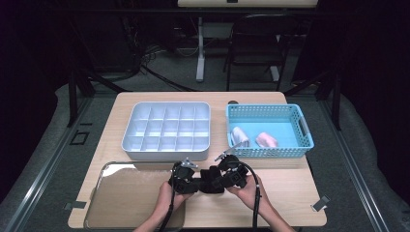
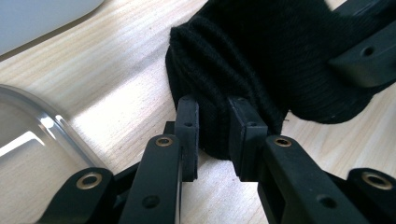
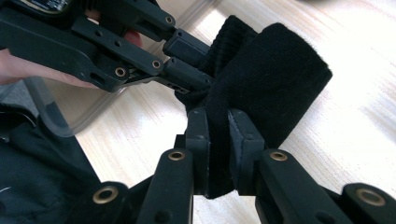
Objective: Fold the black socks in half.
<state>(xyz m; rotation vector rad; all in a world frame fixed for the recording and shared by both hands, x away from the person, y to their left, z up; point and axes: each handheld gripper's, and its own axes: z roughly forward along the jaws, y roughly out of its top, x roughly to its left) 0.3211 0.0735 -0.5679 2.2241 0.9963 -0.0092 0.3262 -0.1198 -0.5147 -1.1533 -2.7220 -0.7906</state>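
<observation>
A black knitted sock [image 1: 209, 180] lies bunched on the wooden table [image 1: 290, 193] near its front edge, between both grippers. My left gripper [image 2: 214, 128] is shut on one ribbed end of the black sock [image 2: 243, 70]. My right gripper [image 3: 218, 144] pinches a folded edge of the same black sock [image 3: 266, 84], and the left gripper [image 3: 184, 60] reaches into that view from the upper left. In the high view the left gripper [image 1: 196, 183] and the right gripper [image 1: 220, 181] face each other across the sock, with a hand behind each.
A white compartment tray [image 1: 167, 129] stands behind the grippers. A blue basket [image 1: 269, 131] at the right rear holds two pale rolled socks [image 1: 240, 136]. A clear lid [image 1: 125, 193] rests at the table's front left.
</observation>
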